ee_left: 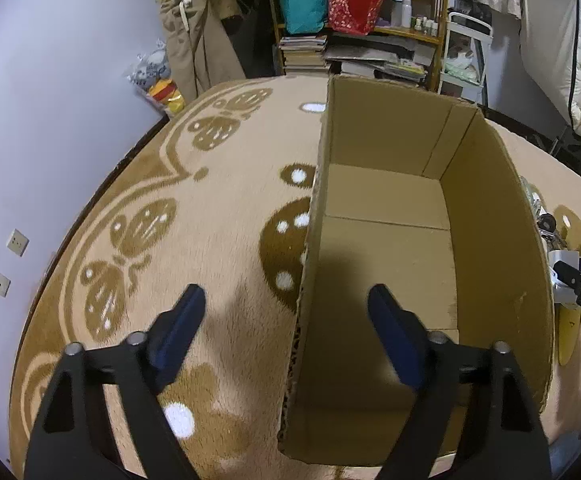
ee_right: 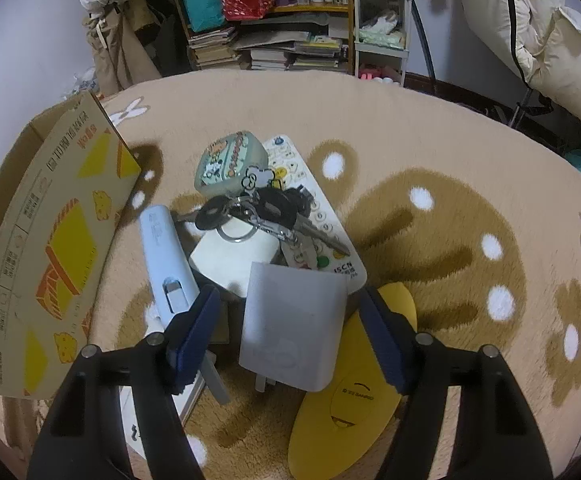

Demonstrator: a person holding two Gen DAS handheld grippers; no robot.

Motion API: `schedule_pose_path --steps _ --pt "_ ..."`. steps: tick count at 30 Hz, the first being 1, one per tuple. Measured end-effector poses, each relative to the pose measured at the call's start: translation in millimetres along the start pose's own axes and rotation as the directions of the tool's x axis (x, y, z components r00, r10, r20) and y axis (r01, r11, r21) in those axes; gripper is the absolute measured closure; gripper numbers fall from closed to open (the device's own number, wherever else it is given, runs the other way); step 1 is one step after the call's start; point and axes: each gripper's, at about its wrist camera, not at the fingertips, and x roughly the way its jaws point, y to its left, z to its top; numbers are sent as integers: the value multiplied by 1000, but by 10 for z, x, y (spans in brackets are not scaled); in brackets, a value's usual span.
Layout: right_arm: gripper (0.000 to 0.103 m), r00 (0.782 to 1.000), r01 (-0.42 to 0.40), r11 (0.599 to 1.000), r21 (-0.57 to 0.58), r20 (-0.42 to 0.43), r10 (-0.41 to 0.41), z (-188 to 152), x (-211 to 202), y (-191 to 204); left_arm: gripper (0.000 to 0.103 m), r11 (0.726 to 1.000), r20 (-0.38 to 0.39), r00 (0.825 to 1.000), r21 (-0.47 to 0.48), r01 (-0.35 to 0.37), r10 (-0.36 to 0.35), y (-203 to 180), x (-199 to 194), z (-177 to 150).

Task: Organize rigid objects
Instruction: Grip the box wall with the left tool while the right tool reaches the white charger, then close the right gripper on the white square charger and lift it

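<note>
While the cardboard box stands open and empty on the rug, its near left wall passes between the spread jaws of the left gripper; neither pad touches the cardboard, so that gripper is released and grasps nothing. Placed so, it looks set to steady the box for loading.

Just right of the box lies the pile to be sorted. I count one grey charger block, one pale blue stick-shaped device, one white square block, one white remote control, one bunch of keys, one green cartoon-printed case and one yellow oval object; white pieces at the near left are hidden under the gripper.

The right gripper hangs over the near end of the heap with the charger block between its jaws. Gaps show on both sides, so it too is released, not yet clenched. The block lies on top, tilted and nearest, which likely makes it the first pick. Keys are draped over the remote and the white block, so I judge them better lifted before those.
</note>
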Motion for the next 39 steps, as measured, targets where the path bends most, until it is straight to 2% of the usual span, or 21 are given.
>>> schedule_pose_path --steps 1,2,4,9,12,15,20,23,27,35,39 --pt "27 1000 3 1000 1 2 -3 -9 9 7 39 1000 -13 1000 -2 1 -1 6 22 -7" --pt "27 1000 6 1000 4 4 -6 -7 7 -7 43 1000 -23 1000 -5 3 -3 25 45 -17" --pt "27 1000 4 1000 23 15 -4 -11 -3 -38 57 1000 -49 999 -12 6 -7 44 96 -37" --pt "27 999 24 999 42 26 -25 -2 21 -115 71 1000 -85 996 -21 1 -3 66 156 -67" --pt "28 1000 5 998 62 7 -6 -6 79 -164 72 1000 -101 995 -8 -5 4 55 179 -79" --pt "38 1000 -13 998 58 -13 14 -20 126 -127 72 1000 -94 995 14 -19 20 27 177 -84" --pt "38 1000 25 999 36 -15 -25 -29 152 -56 74 999 -80 996 18 -31 33 19 169 -81" --pt "38 999 35 999 17 -16 -34 -58 144 -10 80 999 -60 997 19 -43 44 20 137 -63" --pt "42 995 100 994 -40 -18 -101 -107 153 116 85 999 -55 998 16 -32 33 24 134 -65" --pt "44 999 43 999 21 -9 -43 -101 -31 47 87 1000 -59 998 -30 -2 0 64 164 -51" --pt "45 1000 16 999 43 22 -17 -80 -168 55 87 1000 -55 998 -12 -8 7 46 177 -56"
